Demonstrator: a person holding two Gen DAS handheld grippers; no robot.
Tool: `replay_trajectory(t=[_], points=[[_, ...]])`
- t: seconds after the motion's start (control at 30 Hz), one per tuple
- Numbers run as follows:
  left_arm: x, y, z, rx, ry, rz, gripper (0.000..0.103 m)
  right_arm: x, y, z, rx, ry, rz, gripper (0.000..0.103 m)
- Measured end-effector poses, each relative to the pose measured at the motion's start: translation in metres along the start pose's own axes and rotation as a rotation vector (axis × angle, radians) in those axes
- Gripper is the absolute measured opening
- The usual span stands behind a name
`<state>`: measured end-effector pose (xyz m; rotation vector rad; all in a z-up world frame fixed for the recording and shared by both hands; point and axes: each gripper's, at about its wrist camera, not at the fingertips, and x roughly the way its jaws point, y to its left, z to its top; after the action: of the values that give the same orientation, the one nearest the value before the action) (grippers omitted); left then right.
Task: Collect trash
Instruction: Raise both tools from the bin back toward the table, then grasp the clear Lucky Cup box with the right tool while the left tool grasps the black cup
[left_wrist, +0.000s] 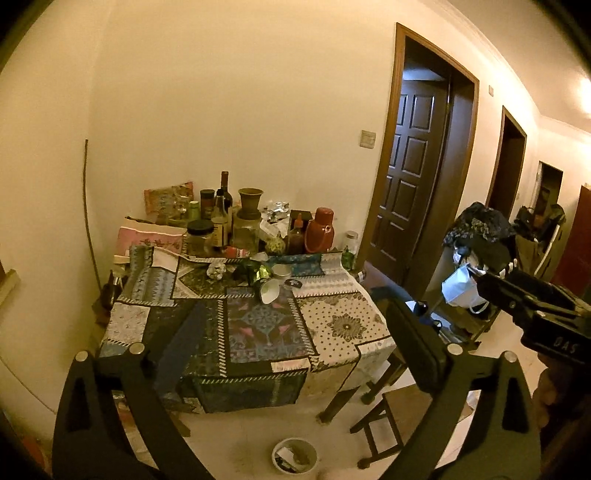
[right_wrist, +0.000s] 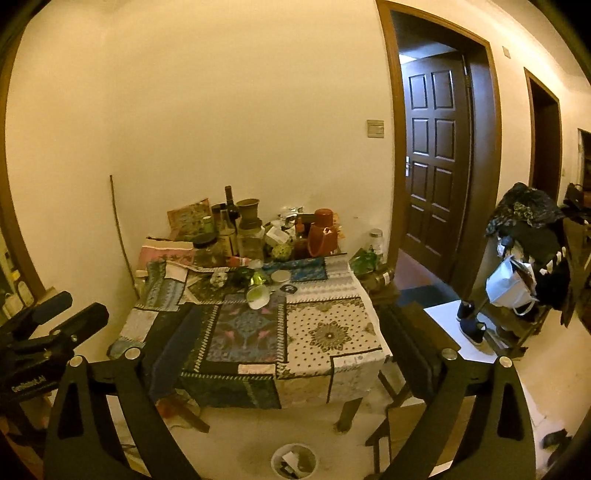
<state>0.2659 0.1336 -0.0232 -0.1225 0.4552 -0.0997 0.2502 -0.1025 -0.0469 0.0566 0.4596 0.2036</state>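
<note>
A table with a patchwork cloth (left_wrist: 343, 325) (right_wrist: 332, 336) stands against the wall. On its far half lie a tipped white cup (left_wrist: 269, 291) (right_wrist: 257, 295), a green foil wrapper (left_wrist: 258, 272) (right_wrist: 258, 277), a crumpled white wad (left_wrist: 216, 271) (right_wrist: 219, 278) and a small white lid (left_wrist: 281, 270) (right_wrist: 280, 276). A small white bin (left_wrist: 294, 459) (right_wrist: 293, 461) with trash in it stands on the floor before the table. My left gripper (left_wrist: 291, 325) (right_wrist: 62, 308) is open and empty, held back from the table. My right gripper (right_wrist: 291, 332) (left_wrist: 484, 277) is open and empty too.
Bottles, jars, a vase (left_wrist: 250, 203) and a red flask (left_wrist: 320, 230) crowd the table's back edge. A wooden stool (left_wrist: 384, 417) stands at the table's right front. A dark door (left_wrist: 413, 177) stands open on the right. A loaded clothes rack (right_wrist: 528, 240) with a white bag stands further right.
</note>
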Motion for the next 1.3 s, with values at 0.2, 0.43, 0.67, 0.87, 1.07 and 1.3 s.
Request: replay_trajectory(t=[0.2, 0.43, 0.67, 0.87, 1.07, 1.3], points=[[0.034, 0.0, 0.011, -0.006, 0.005, 0.027, 0.099, 0.026, -0.008, 0.011, -0.029, -0.014, 0.012, 0.096], [0.098, -0.012, 0.042, -0.022, 0.014, 0.064, 0.099, 0.078, -0.03, 0.042, -0.059, 0.005, 0.057, 0.096], [0.161, -0.025, 0.071, -0.074, 0.003, 0.13, 0.099, 0.136, -0.059, 0.077, -0.097, 0.034, 0.115, 0.096], [0.219, -0.019, 0.074, -0.149, 0.041, 0.2, 0.099, 0.193, -0.079, 0.089, -0.135, 0.093, 0.155, 0.096], [0.281, 0.007, 0.056, -0.198, 0.158, 0.264, 0.099, 0.263, -0.082, 0.079, -0.155, 0.223, 0.159, 0.096], [0.351, 0.051, 0.025, -0.218, 0.291, 0.278, 0.099, 0.337, -0.069, 0.055, -0.144, 0.354, 0.145, 0.096]])
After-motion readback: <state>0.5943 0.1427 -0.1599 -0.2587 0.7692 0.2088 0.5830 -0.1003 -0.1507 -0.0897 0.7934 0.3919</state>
